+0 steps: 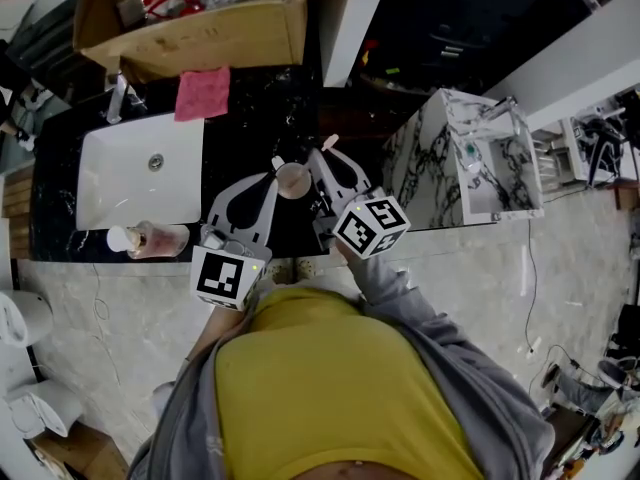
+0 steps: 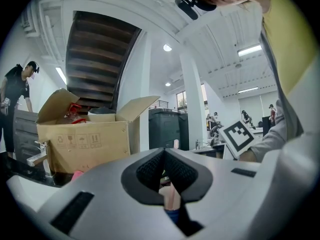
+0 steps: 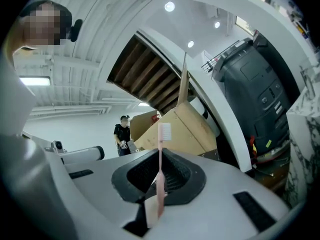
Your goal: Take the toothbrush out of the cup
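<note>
The person stands at a black counter (image 1: 250, 118) with both forearms held in front of the body and both grippers pointing level across it, side by side. The left gripper (image 1: 277, 171) has its 2 jaws drawn in on the cup (image 1: 292, 180), which stands on the counter just right of the sink (image 1: 100, 183); in the left gripper view the pale cup (image 2: 164, 197) shows low between the dark pads. The right gripper (image 1: 322, 154) is just beside it, rolled a little, and pinches the pink toothbrush (image 3: 159, 176) between its pads with the shaft upright and the bristles on top. From above, the brush head (image 1: 330, 143) shows just right of the cup; I cannot tell whether the lower end is clear of the rim.

Counted: 2 grippers, 1 cup, 1 toothbrush, 1 sink, 1 pink cloth (image 1: 203, 93) behind the sink, 1 bottle (image 1: 155, 238) lying at its front edge, and 1 open cardboard box (image 1: 200, 33) at the back.
</note>
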Demonstrator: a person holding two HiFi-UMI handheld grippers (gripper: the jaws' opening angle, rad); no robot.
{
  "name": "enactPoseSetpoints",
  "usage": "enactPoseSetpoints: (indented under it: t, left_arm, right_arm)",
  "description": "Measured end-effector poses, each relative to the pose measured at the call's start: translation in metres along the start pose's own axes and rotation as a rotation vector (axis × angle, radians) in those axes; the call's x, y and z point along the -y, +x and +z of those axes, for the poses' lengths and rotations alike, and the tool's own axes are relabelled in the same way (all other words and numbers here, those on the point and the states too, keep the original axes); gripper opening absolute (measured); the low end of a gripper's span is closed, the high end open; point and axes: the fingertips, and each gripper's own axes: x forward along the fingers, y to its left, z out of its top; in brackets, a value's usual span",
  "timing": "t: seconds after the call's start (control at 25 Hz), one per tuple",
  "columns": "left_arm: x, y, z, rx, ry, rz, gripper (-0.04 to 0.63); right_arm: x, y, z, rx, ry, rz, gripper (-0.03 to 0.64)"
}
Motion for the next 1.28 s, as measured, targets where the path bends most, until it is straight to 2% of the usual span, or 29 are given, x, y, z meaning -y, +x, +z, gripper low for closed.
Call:
enactPoseSetpoints:
  t: [0.32,0.56,0.88,1.28]
  left_arm:
    - [-0.004,0.0,0.005,0.012,0.003,0.024,0.003]
    - [-0.013,0.0,0.015,0.007,0.021,0.063,0.003]
    - [-0.019,-0.004,0.039,0.017,0.049,0.096,0.003]
    - [-0.02,-0.009,0.064,0.046,0.057,0.114,0.002]
  right_arm:
    - [-0.033,-0.006,0.048,-0.001,-0.209,-0.006,0.026]
    - [-0.056,-0.017,0.084,0.042,-0.356,-0.045,0.026]
    - [-0.069,-0.031,0.11,0.077,-0.468,-0.124,0.026]
    - [-0.076,-0.038,0.118,0.094,-0.516,-0.154,0.025]
